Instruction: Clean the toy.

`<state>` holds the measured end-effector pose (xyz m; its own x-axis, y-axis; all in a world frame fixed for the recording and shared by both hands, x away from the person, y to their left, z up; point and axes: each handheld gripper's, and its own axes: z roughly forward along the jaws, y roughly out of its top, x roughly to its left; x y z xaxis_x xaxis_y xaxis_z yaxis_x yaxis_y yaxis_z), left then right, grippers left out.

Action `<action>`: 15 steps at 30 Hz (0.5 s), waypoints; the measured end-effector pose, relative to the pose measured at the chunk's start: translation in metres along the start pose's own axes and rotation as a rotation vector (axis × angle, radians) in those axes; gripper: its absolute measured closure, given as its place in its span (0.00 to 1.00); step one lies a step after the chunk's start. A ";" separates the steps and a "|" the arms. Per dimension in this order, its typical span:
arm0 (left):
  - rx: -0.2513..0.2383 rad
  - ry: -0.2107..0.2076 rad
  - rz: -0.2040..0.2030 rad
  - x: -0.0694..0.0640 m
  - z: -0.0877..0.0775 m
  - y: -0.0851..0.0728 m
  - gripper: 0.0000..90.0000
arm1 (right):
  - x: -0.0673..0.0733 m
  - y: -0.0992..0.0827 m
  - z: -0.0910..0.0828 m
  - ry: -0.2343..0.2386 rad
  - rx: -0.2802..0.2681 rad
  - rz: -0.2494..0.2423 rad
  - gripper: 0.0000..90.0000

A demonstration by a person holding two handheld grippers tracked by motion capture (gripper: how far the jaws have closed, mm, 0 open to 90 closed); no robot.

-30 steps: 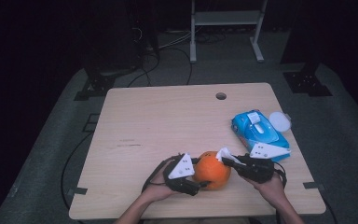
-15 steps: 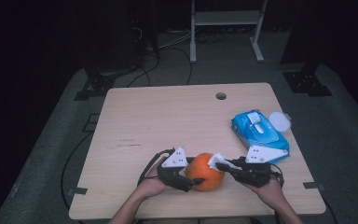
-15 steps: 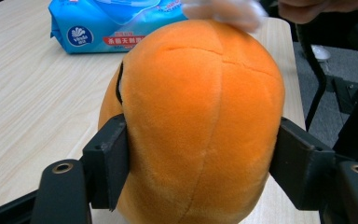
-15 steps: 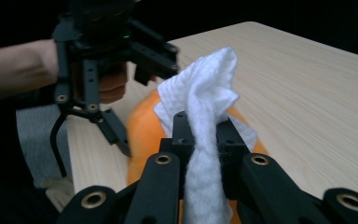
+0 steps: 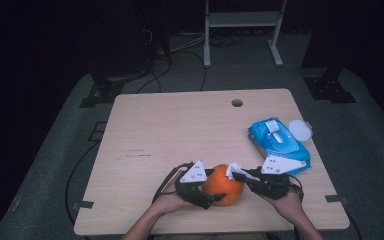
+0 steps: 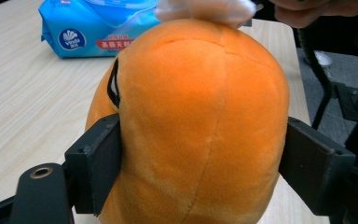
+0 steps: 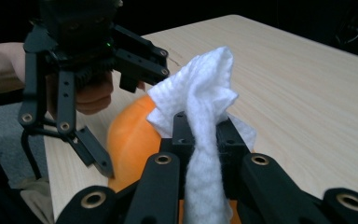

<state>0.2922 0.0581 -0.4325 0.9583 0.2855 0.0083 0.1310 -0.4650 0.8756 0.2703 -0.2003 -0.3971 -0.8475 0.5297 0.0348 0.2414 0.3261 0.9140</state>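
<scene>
Dark room around a pale wooden table (image 5: 180, 130), seen from above. Near its front edge sits an orange plush (image 5: 223, 184) between two hands. Compared with a second ago, the plush lies slightly nearer the front edge. The left hand-held gripper (image 5: 215, 199) has just been opening; its jaws flank the plush, touching or nearly touching its sides. The right hand-held gripper (image 5: 240, 175) is clamped shut on a white wipe (image 7: 200, 116), held against the plush's top. A blue wipe pack (image 5: 278, 144) lies to the right. Wiping looks underway, with the left grip loosening, perhaps to reposition.
</scene>
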 end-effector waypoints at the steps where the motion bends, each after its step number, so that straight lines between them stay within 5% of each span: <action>1: -0.001 0.003 0.005 0.000 0.000 0.000 0.21 | 0.001 0.001 0.001 -0.012 0.006 -0.015 0.90; 7: 0.003 0.006 0.003 0.005 0.002 -0.003 0.07 | -0.010 -0.008 -0.002 -0.045 0.015 0.025 0.90; 11: -0.004 0.033 0.025 0.002 0.000 -0.002 0.25 | -0.003 -0.003 -0.005 -0.055 0.007 -0.005 0.90; 13: -0.027 0.039 0.028 -0.001 -0.004 0.003 0.33 | 0.004 0.004 -0.008 -0.014 -0.023 -0.007 0.90; 15: -0.022 0.016 0.028 -0.001 -0.006 0.008 0.35 | 0.015 0.012 -0.008 0.004 -0.031 -0.059 0.90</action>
<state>0.2904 0.0590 -0.4221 0.9575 0.2856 0.0407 0.0981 -0.4550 0.8851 0.2564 -0.1945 -0.3829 -0.8616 0.5073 -0.0176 0.1766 0.3322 0.9265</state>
